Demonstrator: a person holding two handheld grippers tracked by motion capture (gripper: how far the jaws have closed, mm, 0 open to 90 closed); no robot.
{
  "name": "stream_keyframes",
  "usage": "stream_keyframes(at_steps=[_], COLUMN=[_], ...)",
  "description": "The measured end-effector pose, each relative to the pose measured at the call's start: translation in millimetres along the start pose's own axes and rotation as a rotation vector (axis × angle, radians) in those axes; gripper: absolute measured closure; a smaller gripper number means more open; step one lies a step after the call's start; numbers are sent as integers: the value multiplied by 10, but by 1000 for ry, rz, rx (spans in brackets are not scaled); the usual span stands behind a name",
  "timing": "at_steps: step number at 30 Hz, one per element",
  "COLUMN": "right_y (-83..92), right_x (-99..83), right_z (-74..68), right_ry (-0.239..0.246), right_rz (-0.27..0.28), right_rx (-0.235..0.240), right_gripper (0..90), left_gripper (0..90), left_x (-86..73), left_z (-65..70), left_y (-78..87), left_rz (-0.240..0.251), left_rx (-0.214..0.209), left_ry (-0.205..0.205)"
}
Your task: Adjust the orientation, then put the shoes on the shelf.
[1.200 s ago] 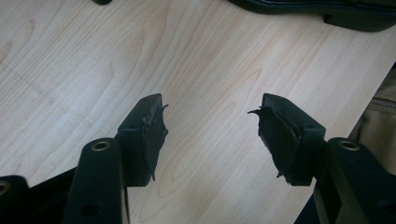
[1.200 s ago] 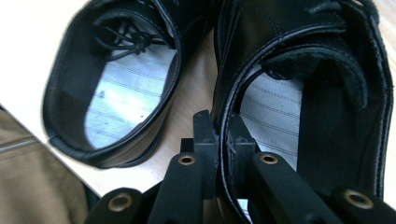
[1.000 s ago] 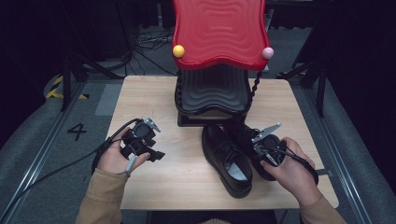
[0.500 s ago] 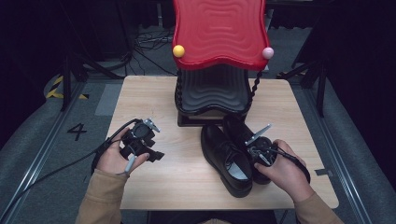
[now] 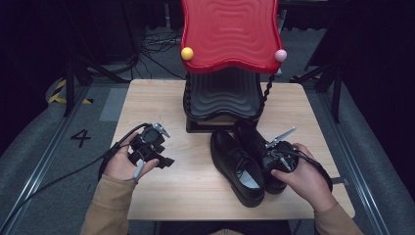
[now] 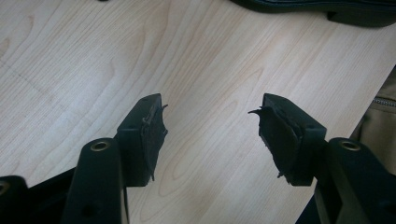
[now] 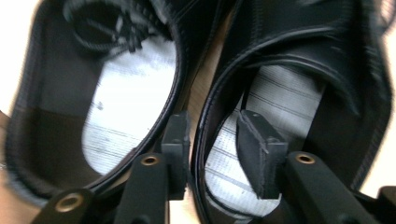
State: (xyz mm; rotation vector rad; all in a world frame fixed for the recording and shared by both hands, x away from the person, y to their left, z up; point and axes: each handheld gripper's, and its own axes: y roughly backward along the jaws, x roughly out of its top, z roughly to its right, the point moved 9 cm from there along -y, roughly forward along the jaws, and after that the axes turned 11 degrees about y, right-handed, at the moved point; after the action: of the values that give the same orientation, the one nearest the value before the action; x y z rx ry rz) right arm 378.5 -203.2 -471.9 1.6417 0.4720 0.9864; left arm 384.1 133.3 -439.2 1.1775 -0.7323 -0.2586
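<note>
The right gripper [image 5: 272, 155], at the lower right of the high view, is being opened — its jaws have just been spreading, and they are now standing apart astride the inner wall of the right shoe [image 7: 299, 93], one pad inside on the insole, the other in the gap beside the left shoe [image 5: 237, 166]. A second ago this shoe was being pinched; it is now being released beside its mate below the red rack [image 5: 230, 34]. The left gripper [image 6: 210, 135] is being held open and empty over the table [image 5: 161, 98].
</note>
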Motion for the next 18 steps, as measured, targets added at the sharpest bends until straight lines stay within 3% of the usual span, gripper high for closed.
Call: stream_keyframes(at_steps=[5,9,14,18], right_y=[195,314,282,122], right_x=[24,70,136,145], right_z=[7,-28,-108,-122], right_ry=[-40,-145,-171,-187], right_rz=[72,145,164,118], right_rx=[-6,14,27,15], right_gripper=[566,513,499,483], left_gripper=[410,410,410,411], left_x=[7,10,-10,-32], left_z=[4,8,12,7], left_y=[-6,-14,-8,5], left_rz=[-2,-6,-6,-3], left_rx=[3,7,5,8], left_ry=[-6,-11,-1,-1])
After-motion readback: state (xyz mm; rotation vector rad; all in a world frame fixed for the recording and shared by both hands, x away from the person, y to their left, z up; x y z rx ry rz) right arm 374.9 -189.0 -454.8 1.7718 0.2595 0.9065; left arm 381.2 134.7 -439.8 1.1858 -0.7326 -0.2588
